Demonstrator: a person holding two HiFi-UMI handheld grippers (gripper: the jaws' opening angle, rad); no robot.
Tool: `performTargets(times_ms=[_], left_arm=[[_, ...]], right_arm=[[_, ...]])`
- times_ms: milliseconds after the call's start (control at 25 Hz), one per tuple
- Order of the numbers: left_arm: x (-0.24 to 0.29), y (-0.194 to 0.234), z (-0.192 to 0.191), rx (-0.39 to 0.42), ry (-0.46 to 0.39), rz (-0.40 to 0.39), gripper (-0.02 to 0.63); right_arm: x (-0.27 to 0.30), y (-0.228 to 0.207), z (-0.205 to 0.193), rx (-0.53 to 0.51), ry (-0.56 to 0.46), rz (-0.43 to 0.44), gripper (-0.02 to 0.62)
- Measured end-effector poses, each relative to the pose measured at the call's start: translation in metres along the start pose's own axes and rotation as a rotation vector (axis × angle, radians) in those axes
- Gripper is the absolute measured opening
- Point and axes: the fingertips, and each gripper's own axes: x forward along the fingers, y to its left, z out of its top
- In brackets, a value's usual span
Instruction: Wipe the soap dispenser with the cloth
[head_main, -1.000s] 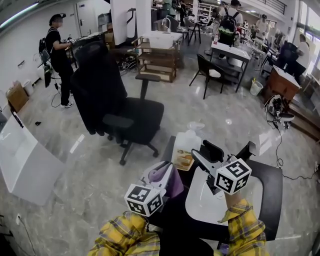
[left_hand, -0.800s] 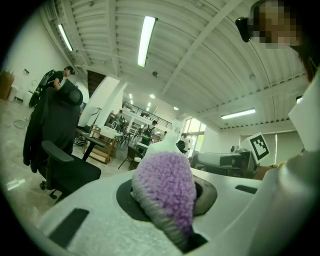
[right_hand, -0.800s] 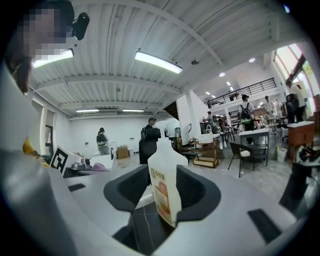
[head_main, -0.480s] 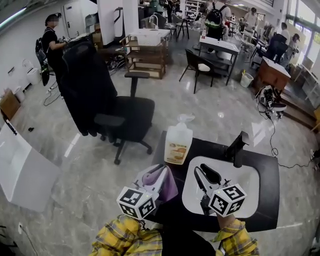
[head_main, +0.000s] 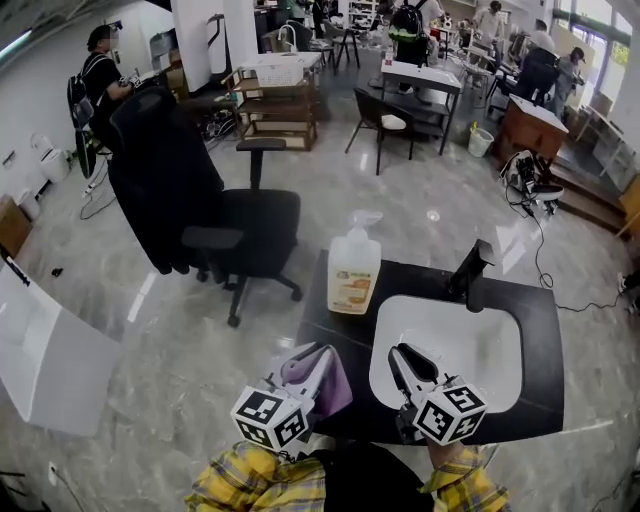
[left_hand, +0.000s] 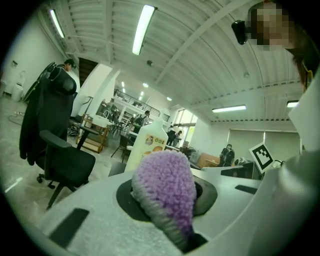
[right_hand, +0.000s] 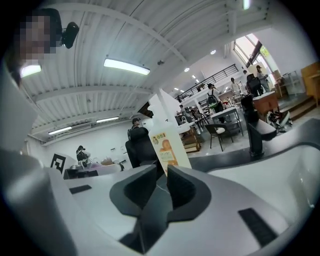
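The soap dispenser (head_main: 354, 268), a clear pump bottle with an orange label, stands upright at the far left corner of the black counter (head_main: 540, 330). It also shows ahead of both jaw pairs, as the soap dispenser (left_hand: 145, 145) and the soap dispenser (right_hand: 169, 147). My left gripper (head_main: 322, 362) is shut on a fluffy purple cloth (head_main: 335, 390) at the counter's near left edge; the cloth (left_hand: 165, 192) bulges out between the jaws. My right gripper (head_main: 400, 352) hovers over the sink's near rim. Its jaws (right_hand: 161, 182) are closing to a narrow gap with nothing between them.
A white sink (head_main: 480, 340) is set in the counter, with a black faucet (head_main: 470, 270) at its far edge. A black office chair (head_main: 200, 210) with a jacket stands on the floor to the left. Tables, shelves and people are farther back.
Both grippers drew back from the dispenser toward the counter's near edge and sank. The right gripper's jaws went from wide open to a narrow gap. The cloth stayed in the left gripper.
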Motion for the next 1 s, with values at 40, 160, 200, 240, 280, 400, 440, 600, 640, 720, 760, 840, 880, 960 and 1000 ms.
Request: performTargets(times_ms=[40, 160, 200, 240, 280, 400, 440, 600, 640, 720, 760, 840, 880, 960, 1000], left_arm=[[-0.003, -0.001, -0.002, 0.000, 0.007, -0.005, 0.057], [-0.010, -0.004, -0.006, 0.005, 0.021, -0.021, 0.057], [-0.012, -0.005, -0.006, 0.010, 0.023, -0.026, 0.057], [-0.014, -0.005, -0.007, 0.015, 0.026, -0.032, 0.057], [-0.015, -0.005, -0.008, 0.017, 0.030, -0.038, 0.057], [-0.022, -0.004, -0.015, 0.007, 0.045, -0.045, 0.057], [-0.024, -0.004, -0.018, 0.003, 0.051, -0.044, 0.057], [-0.029, -0.002, -0.025, -0.001, 0.066, -0.051, 0.057], [-0.030, -0.001, -0.026, -0.002, 0.068, -0.052, 0.057], [-0.032, 0.001, -0.029, -0.002, 0.073, -0.051, 0.057], [-0.033, 0.002, -0.030, -0.002, 0.076, -0.052, 0.057], [-0.034, 0.003, -0.032, -0.001, 0.083, -0.054, 0.057], [-0.035, 0.003, -0.033, -0.002, 0.086, -0.055, 0.057], [-0.037, 0.002, -0.035, -0.004, 0.092, -0.057, 0.057], [-0.037, 0.002, -0.035, -0.005, 0.095, -0.057, 0.057]], right_arm=[[-0.002, 0.001, -0.003, 0.008, 0.000, -0.007, 0.057], [-0.008, 0.007, -0.013, 0.024, -0.003, -0.022, 0.051], [-0.009, 0.009, -0.016, 0.030, -0.005, -0.025, 0.049], [-0.010, 0.011, -0.019, 0.035, -0.005, -0.027, 0.049], [-0.011, 0.014, -0.022, 0.039, -0.004, -0.030, 0.048], [-0.015, 0.019, -0.033, 0.044, 0.007, -0.045, 0.040], [-0.016, 0.020, -0.037, 0.044, 0.012, -0.051, 0.035], [-0.018, 0.024, -0.045, 0.035, 0.025, -0.067, 0.025], [-0.019, 0.025, -0.048, 0.034, 0.029, -0.070, 0.023], [-0.021, 0.026, -0.052, 0.034, 0.036, -0.077, 0.020], [-0.022, 0.026, -0.055, 0.035, 0.040, -0.080, 0.018], [-0.024, 0.027, -0.060, 0.034, 0.050, -0.089, 0.015], [-0.025, 0.027, -0.062, 0.032, 0.056, -0.094, 0.014], [-0.027, 0.027, -0.066, 0.025, 0.071, -0.102, 0.009], [-0.027, 0.027, -0.068, 0.021, 0.079, -0.105, 0.008]])
